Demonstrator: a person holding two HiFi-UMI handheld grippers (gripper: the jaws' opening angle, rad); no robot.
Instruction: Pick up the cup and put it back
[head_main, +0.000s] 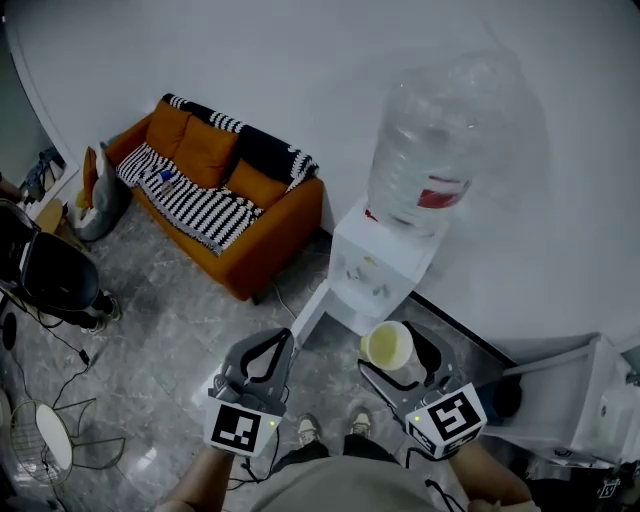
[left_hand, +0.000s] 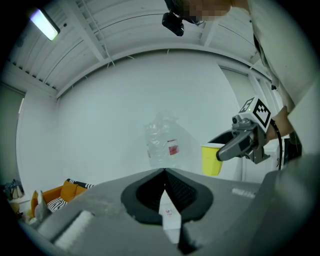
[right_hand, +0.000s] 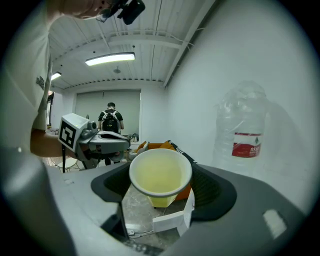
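gripping the cup (head_main: 388, 345) upright, mouth up, right gripper (head_main: 399, 354); left gripper (left_hand: 165, 175) closed, empty.

Left gripper view only. I read the left gripper (left_hand: 164, 172) at lower centre of the frame with its jaws closed tip to tip and nothing held. A small white patch shows in the slot below the tips; I cannot identify it.

Beyond the tips, at centre frame, a clear water bottle (left_hand: 162, 145) with a red label stands against a white wall.

At centre right, the right gripper (left_hand: 219, 148) is clamped on a yellow cup (left_hand: 211, 160), upright. Its marker cube (left_hand: 260, 111) sits above and right.

Lower left edge: an orange sofa (left_hand: 70, 190). Upper left: a lit ceiling lamp (left_hand: 42, 24).
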